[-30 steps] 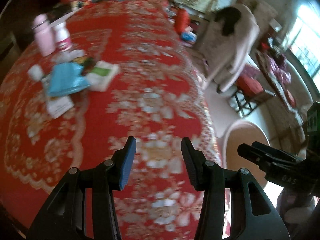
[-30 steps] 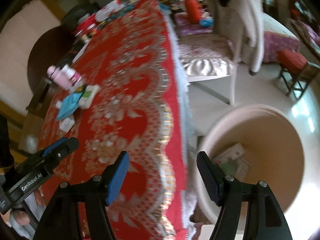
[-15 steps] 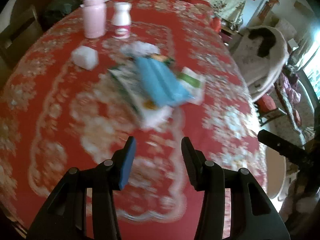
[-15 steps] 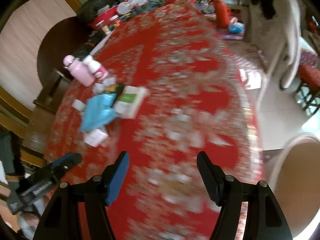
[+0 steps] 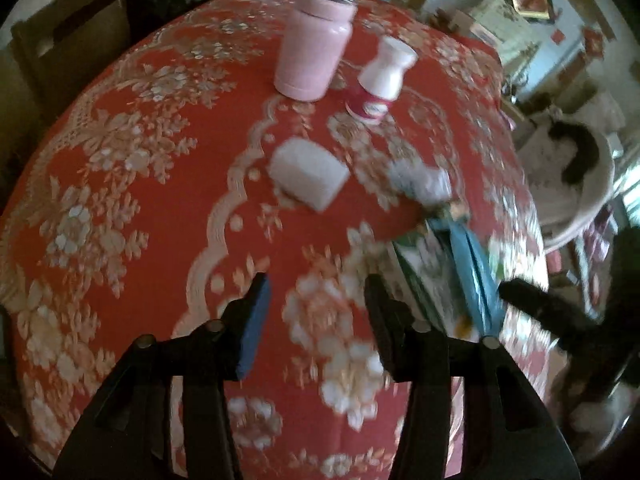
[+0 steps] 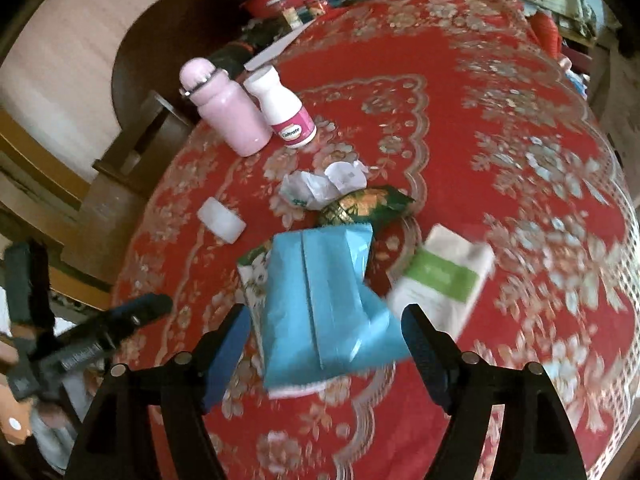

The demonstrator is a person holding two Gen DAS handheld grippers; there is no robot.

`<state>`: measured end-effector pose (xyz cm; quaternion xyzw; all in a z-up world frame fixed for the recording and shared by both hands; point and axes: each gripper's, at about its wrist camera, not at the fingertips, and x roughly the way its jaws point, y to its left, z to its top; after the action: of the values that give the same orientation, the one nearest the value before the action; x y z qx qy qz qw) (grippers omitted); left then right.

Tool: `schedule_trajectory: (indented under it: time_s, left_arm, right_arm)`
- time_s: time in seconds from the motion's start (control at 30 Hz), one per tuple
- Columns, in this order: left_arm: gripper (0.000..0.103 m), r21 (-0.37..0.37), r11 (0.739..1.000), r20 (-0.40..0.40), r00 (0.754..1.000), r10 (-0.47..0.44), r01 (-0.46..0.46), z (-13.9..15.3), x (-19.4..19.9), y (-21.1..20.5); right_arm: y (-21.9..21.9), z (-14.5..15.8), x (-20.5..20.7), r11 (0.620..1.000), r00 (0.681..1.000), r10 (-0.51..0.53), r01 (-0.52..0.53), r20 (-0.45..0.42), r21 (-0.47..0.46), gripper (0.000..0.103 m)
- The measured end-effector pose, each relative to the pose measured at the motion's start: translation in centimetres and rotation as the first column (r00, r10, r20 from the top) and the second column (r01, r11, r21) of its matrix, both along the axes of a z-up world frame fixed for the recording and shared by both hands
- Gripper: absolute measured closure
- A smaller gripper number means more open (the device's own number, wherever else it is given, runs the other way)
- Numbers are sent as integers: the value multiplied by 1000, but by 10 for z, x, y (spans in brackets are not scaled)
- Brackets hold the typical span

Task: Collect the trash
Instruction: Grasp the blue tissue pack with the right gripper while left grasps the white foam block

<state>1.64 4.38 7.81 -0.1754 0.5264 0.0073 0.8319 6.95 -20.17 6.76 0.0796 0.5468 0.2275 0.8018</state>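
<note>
Left wrist view: the left gripper [image 5: 316, 316] hangs low over the red tablecloth with pale floral brocade [image 5: 120, 184], its blue-padded fingers [image 5: 254, 320] spread with only cloth between them. A white rounded foam-like block [image 5: 308, 178] lies at twelve o'clock from the gap, apart from it. Beyond stand an upright pink metal flask [image 5: 314, 42] and a white plastic supplement bottle with a magenta label [image 5: 378, 82]. The trash heap sits at about two o'clock, outside the right-hand finger and heavily blurred: a flat light-blue paper packet [image 5: 474, 276] over a floral-printed white wrapper [image 5: 426, 276]. The other tool shows as a dark blur at three o'clock.

Right wrist view: the right gripper [image 6: 324, 340] stands squarely before the light-blue packet [image 6: 324, 304], fingers wide apart and gripping nothing. The packet fills the gap, its centre fold and long axis running from six to twelve o'clock, parallel with the fingers. Whether the pads touch it cannot be told. At twelve o'clock lie a green-and-gold foil wrapper [image 6: 364, 206] and crumpled white paper [image 6: 320, 184]; at two o'clock, a white carton with a green band [image 6: 440, 278], just beside the packet. The white block [image 6: 222, 220] sits at eleven o'clock. The left gripper [image 6: 136, 312] points in from nine o'clock.

The right hand is judged nearer and better aligned; closing across the packet's short width looks like the next move.
</note>
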Motion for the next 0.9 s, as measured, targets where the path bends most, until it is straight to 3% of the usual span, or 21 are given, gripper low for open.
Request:
schedule_trajectory:
  time_s: [0.2,0.43,0.57,0.73,0.8,0.87,0.9]
  left_arm:
    - [47,-75,994,-16,996,85,-86,-7,47,21]
    - [47,-32,989,-52,988,146,-148,-29,84,23]
    - [43,-46,987,-51,987,152,-154,-38,93,23]
    - [43,-68,991,-61,991,115,-119,-44,103,17]
    - [45,-89,991,-60,993,98,-103,-45,104,15]
    - [61,-97,992,-38,996,76,-80,-44,104,13]
    - [62,-103,992,-34,997,63,-67,-43,103,11]
  right_arm:
    - [8,-13,16,1000,999,13,-14,-37,-4,27]
    - [11,-30,26,1000,997,20,-18,-77,19,27]
    - [11,-33,26,999,997,19,-16,-79,46,27]
    - [15,-29,18,999,999,21,-20,-43,35,41]
    - [16,-25,14,999,999,24,-23,-23,31,44]
    - [15,-21,10,999,1000,26,-26,-6,29,45]
    - [14,-19,7,999,1000,24,-24,1,31,46]
